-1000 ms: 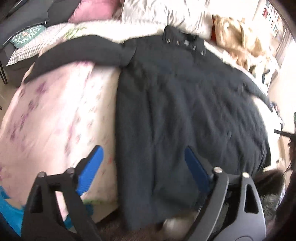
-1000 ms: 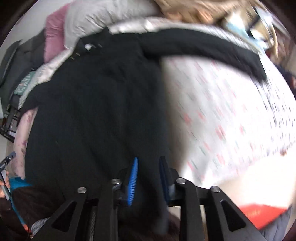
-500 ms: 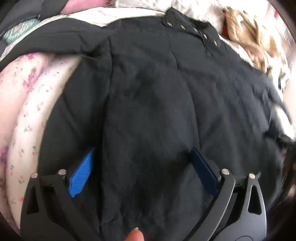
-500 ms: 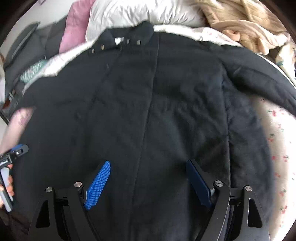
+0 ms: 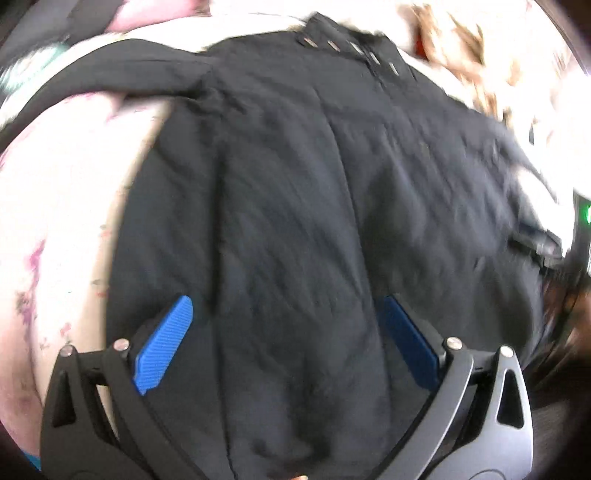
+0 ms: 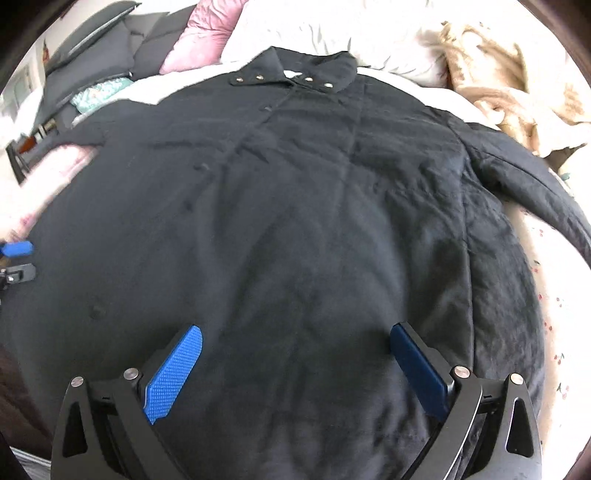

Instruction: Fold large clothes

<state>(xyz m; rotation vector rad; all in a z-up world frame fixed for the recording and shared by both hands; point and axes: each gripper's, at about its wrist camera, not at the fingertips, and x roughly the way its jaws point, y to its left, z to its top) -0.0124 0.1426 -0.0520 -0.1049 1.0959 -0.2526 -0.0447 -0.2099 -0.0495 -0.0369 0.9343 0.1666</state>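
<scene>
A large black quilted coat (image 6: 295, 206) lies spread flat, front up, on a bed, collar with snap buttons (image 6: 291, 74) at the far end. It also fills the left wrist view (image 5: 295, 221). One sleeve (image 6: 535, 184) stretches off to the right, the other sleeve (image 5: 110, 77) to the left. My right gripper (image 6: 295, 354) is open and empty, just above the coat's lower middle. My left gripper (image 5: 288, 332) is open and empty over the coat's lower left part; its blue tip (image 6: 16, 248) shows at the left edge of the right wrist view.
The coat lies on a floral white bedspread (image 6: 554, 332). A pink pillow (image 6: 207, 40) and a white pillow (image 6: 332, 26) sit at the head. A tan blanket (image 6: 509, 88) is bunched at the far right. Dark bedding (image 6: 96, 59) lies at the far left.
My right gripper opened from shut and came over the middle of the coat. My left gripper moved right from the bedspread onto the coat. The coat now lies flatter.
</scene>
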